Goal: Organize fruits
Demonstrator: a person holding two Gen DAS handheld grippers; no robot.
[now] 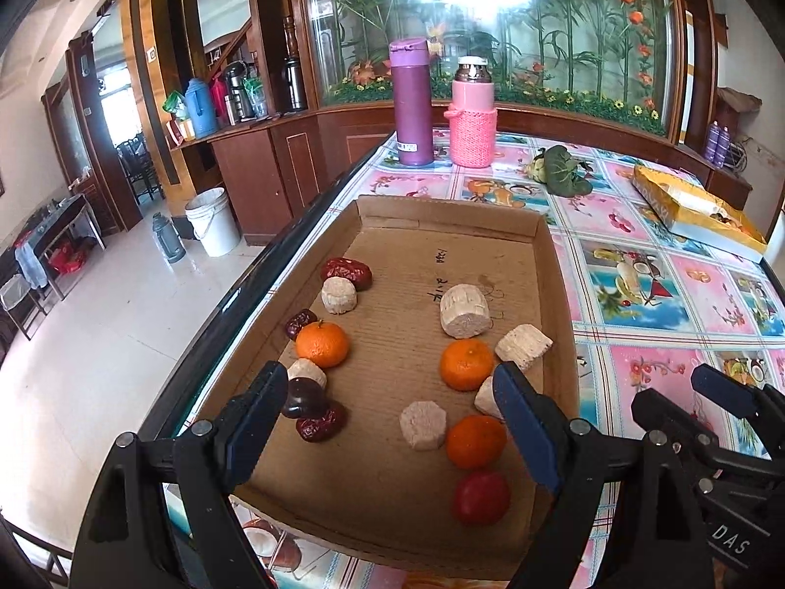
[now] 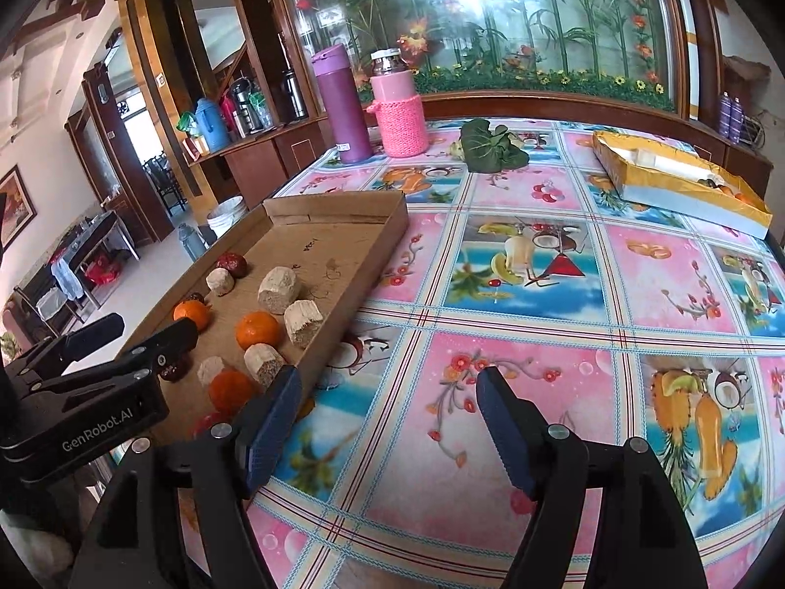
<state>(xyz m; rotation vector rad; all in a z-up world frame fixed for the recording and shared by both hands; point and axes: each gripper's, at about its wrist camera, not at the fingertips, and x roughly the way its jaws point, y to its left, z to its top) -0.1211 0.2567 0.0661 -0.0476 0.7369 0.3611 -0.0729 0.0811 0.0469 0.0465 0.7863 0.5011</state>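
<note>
A shallow cardboard tray (image 1: 530, 218) lies on the table's left side. It holds three oranges (image 1: 466, 364), a red fruit (image 1: 481, 498), dark red dates (image 1: 346, 272) and several beige cut cylinders (image 1: 463, 310). My left gripper (image 1: 392, 392) is open and empty, hovering over the tray's near half. My right gripper (image 2: 387, 395) is open and empty over the bare tablecloth just right of the tray (image 2: 387, 218). The right gripper also shows in the left wrist view (image 1: 687, 402), and the left gripper in the right wrist view (image 2: 142, 329).
A purple flask (image 1: 411, 103) and a pink knitted-sleeve flask (image 1: 472, 113) stand at the table's back. A green leafy vegetable (image 1: 559, 169) lies behind the tray. A yellow-white box (image 1: 696, 211) sits at the back right. The table's left edge (image 1: 255, 289) drops to the floor.
</note>
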